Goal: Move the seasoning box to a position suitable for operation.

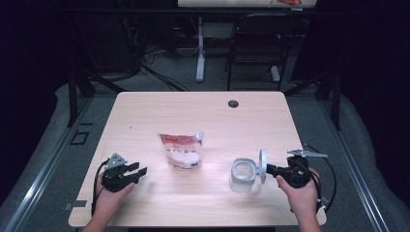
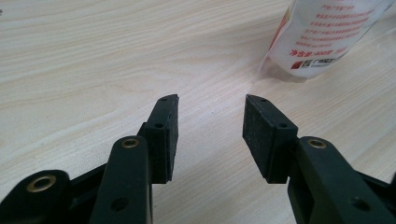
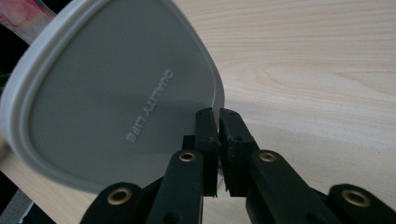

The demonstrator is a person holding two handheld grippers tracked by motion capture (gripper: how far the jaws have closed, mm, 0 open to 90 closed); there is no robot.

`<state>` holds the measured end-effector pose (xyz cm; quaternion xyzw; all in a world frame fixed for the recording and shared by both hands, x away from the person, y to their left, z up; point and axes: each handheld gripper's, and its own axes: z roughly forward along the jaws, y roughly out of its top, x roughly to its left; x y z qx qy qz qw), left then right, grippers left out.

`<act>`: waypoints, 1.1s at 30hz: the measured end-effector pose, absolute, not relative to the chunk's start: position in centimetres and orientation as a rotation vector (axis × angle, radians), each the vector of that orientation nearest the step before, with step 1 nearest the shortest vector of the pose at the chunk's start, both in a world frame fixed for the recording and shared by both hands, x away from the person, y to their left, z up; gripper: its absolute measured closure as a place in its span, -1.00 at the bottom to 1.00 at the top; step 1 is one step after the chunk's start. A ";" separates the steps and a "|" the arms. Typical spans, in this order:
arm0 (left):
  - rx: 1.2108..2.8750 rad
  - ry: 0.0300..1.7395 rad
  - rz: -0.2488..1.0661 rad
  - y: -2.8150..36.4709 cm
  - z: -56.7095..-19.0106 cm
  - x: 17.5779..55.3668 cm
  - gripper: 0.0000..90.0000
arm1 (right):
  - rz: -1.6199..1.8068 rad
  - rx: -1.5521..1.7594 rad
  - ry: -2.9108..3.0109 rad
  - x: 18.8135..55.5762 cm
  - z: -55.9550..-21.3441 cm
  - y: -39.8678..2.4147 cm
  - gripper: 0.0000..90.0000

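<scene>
Grey plastic lid [image 3: 112, 98] stands on edge, pinched by its rim in the right gripper [image 1: 269, 168], just beside the open jar [image 1: 242, 174] near the table's [image 1: 145, 111] front right corner, probably freeing the mouth for filling. The left gripper [image 2: 210, 126] rests open near the pouch [image 1: 180, 150].

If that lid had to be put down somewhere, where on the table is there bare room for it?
Plenty of bare wood: the far half of the table behind the pouch, up to the cable hole, and the near strip between the left gripper and the open jar. It is tight only beside the jar, where the right gripper holds the lid.
</scene>
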<state>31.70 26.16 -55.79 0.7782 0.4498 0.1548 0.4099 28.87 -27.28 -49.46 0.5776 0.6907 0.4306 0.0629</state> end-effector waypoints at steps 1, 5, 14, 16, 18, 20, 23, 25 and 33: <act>1.959 1.133 0.390 26.2 -55.8 31.7 0.24 | 1.308 1.748 2.092 28.9 -49.5 -27.3 0.90; 1.965 1.130 0.383 26.2 -55.8 31.7 0.24 | 1.310 1.748 2.096 28.9 -49.6 -27.3 0.89; 1.965 1.130 0.383 26.2 -55.8 31.7 0.24 | 1.315 1.752 2.096 28.9 -49.7 -27.4 0.87; 1.961 1.131 0.388 26.2 -55.8 31.7 0.24 | 1.313 1.758 2.092 28.9 -49.8 -27.4 0.87; 1.964 1.133 0.388 26.2 -55.8 31.7 0.24 | 1.317 1.756 2.094 29.0 -49.8 -27.5 0.86; 1.960 1.133 0.391 26.2 -55.8 31.7 0.24 | 1.315 1.759 2.094 29.0 -49.8 -27.5 0.86; 1.961 1.130 0.390 26.2 -55.8 31.7 0.24 | 1.318 1.761 2.090 28.9 -49.9 -27.6 0.84; 1.961 1.131 0.391 26.2 -55.8 31.7 0.24 | 1.309 1.762 2.092 28.9 -50.0 -27.6 0.82; 1.963 1.127 0.389 26.2 -55.7 31.6 0.24 | 1.296 1.760 2.076 28.6 -50.5 -28.1 0.76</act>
